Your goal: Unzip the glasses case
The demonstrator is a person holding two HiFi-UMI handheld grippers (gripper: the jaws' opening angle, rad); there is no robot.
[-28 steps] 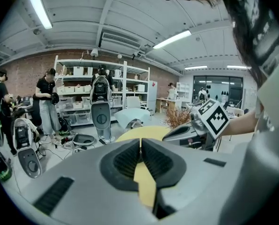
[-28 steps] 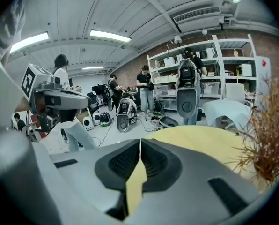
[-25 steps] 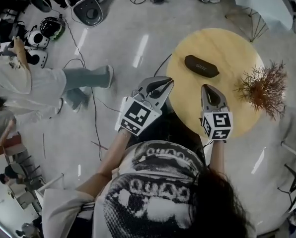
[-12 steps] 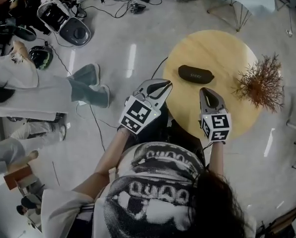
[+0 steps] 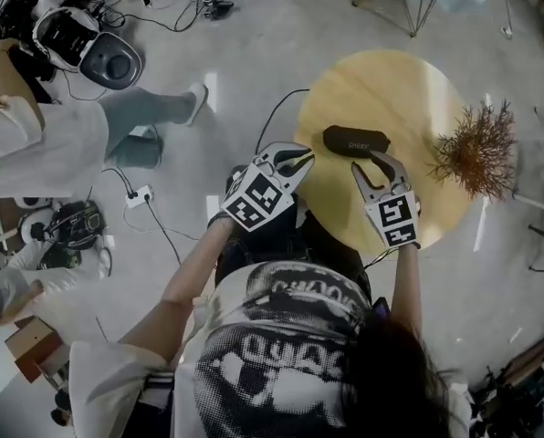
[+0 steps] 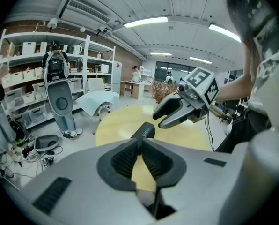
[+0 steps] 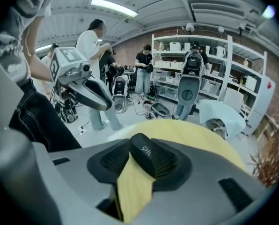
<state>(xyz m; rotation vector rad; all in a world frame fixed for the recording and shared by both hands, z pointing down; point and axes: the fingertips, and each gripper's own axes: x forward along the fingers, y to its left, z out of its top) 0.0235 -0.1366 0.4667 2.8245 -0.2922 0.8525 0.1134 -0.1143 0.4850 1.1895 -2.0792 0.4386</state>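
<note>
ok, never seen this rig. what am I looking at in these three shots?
There is no robot here: a person holds a two-jaw gripper in each hand. The top-down picture comes from a camera on their head. The other two come from cameras riding on each gripper, looking along its jaws. On the round wooden table lie a dark, closed glasses case and a dried branch. The left gripper is shut and empty, by the table's edge. The right gripper has its jaws opening, with the case's end right at their tips, not gripped. The marker cubes are part of the grippers.
</note>
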